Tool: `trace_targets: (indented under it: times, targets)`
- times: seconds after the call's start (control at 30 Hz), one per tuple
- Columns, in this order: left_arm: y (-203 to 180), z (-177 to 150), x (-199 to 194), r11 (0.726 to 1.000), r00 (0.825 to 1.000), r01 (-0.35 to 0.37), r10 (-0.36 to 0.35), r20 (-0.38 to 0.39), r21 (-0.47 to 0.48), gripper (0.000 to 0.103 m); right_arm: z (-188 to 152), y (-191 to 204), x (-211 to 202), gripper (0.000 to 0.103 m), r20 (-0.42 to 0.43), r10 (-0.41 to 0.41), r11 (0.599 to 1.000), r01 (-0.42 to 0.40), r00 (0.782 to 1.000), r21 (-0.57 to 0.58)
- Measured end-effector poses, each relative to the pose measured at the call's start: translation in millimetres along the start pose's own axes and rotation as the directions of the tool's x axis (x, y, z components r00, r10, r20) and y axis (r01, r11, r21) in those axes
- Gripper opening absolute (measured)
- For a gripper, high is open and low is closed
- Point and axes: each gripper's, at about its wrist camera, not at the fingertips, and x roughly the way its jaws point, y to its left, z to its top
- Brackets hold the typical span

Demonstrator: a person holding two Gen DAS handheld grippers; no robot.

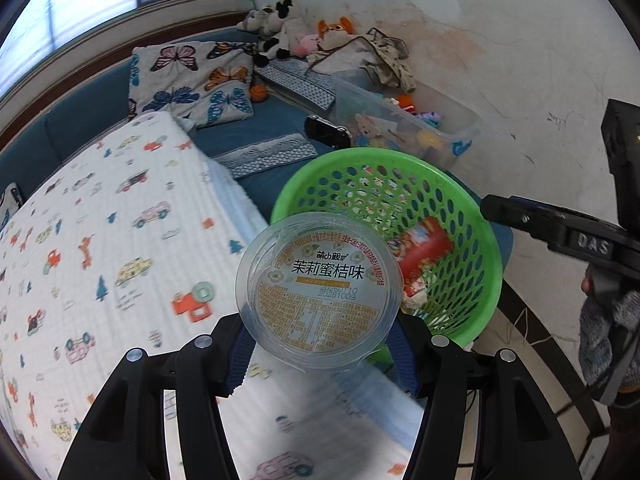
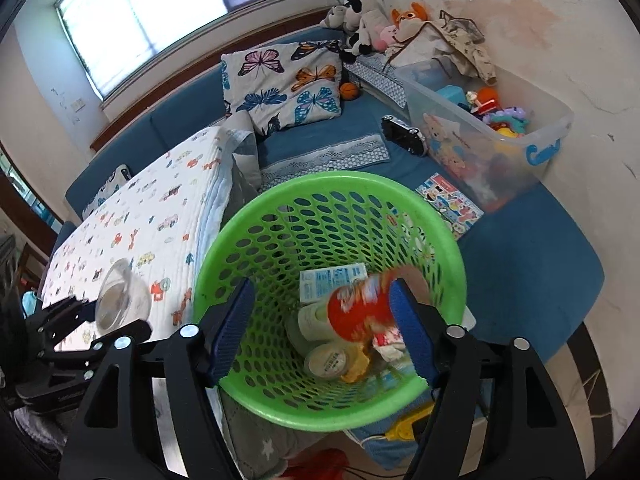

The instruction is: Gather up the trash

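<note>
Clear jelly cup (image 1: pixel 319 294), label reading "茉莉蜜桔味", dated 20261009.

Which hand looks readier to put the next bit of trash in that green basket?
Left. The left gripper grips the clear plastic cup beside the green basket; the right gripper is open above it, holding nothing.

- Basket (image 2: pixel 320 216) stood on the bed (image 2: pixel 520 264), beside the quilt's (image 2: pixel 132 224) right edge.
- Can (image 2: pixel 360 312), carton (image 2: pixel 332 282) and cups lay in the basket.
- Toy bin (image 2: pixel 492 136) sat behind the basket, against the wall.
- Pillow (image 2: pixel 284 80) lay behind the quilt.
</note>
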Motion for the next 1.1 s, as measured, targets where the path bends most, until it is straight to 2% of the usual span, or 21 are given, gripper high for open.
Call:
trace_targets:
  times: [0.3,0.6,0.8,1.1]
  targets:
    - [-19.3,9.1,13.3,1.000,1.000,0.012,-0.012,-0.008,0.020,0.058,-15.3,-7.0,-11.2,0.075,0.018,-0.021,1.000,0.021,1.000,-0.009]
    - [-28.3,10.6,15.9,0.999,1.000,0.021,-0.021,-0.003,0.036,0.068,-24.2,-11.3,-13.3,0.077,0.031,-0.034,0.999,0.034,0.999,-0.006]
    - [-24.2,5.0,4.1,0.999,1.000,0.019,-0.019,0.019,0.029,0.076,-30.5,-1.8,-19.7,0.080,0.055,-0.037,0.999,0.038,0.998,-0.031]
    - [-7.4,-13.0,-29.0,0.999,0.996,-0.047,0.046,0.075,0.007,0.088,-41.9,25.8,-29.8,0.085,0.082,-0.013,0.996,0.021,0.997,-0.092]
